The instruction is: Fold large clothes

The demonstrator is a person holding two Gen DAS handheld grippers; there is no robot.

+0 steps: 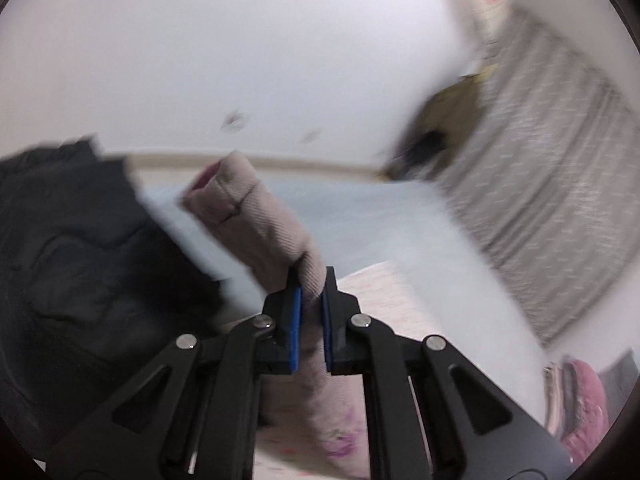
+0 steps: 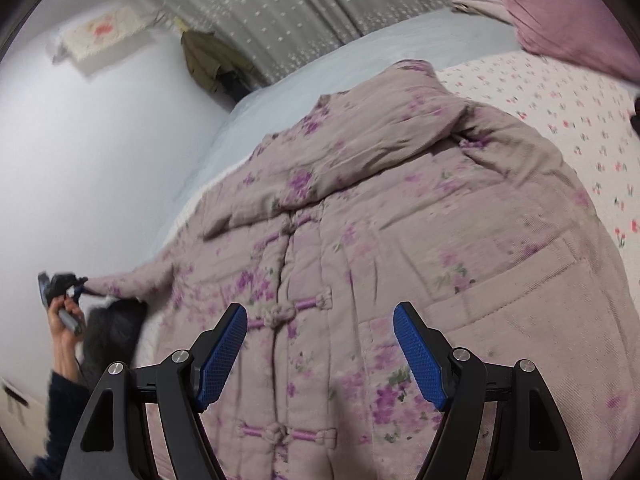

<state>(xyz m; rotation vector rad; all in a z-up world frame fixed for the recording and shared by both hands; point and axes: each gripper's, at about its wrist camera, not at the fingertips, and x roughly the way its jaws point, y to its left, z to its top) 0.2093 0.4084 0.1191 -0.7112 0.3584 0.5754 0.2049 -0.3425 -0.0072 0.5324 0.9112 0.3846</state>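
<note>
The left gripper (image 1: pixel 311 300) is clamped on the sleeve (image 1: pixel 256 216) of the padded floral jacket (image 2: pixel 400 220), blue pads (image 1: pixel 295 328) pinching the fabric just below the cuff, which flops forward past the tips with its pink lining showing; from the right wrist view that same gripper (image 2: pixel 82 282) sits out at the bed's left edge, the person's hand (image 2: pixel 64 328) around its handle, the sleeve drawn out sideways from the body of the garment, and that looks like the reason for the grip, to get the arm clear and flat before it is laid across the front; the jacket itself lies face up across the middle of the bed (image 2: pixel 420 40), over the flowered sheet (image 2: pixel 580 128), knot buttons (image 2: pixel 280 312) running down its centre and the collar pointing toward the far edge, where the grey curtain (image 2: pixel 300 12) hangs; the right gripper (image 2: pixel 320 356) hovers over the lower front with jaws spread wide and nothing between them, seemingly waiting to pin or catch the hem; a dark garment (image 1: pixel 72 248) is heaped at the near left corner, a pink pillow (image 2: pixel 560 8) at the far right; folding has barely begun, I would say, and the thick padding will likely spring back unless pressed down
</note>
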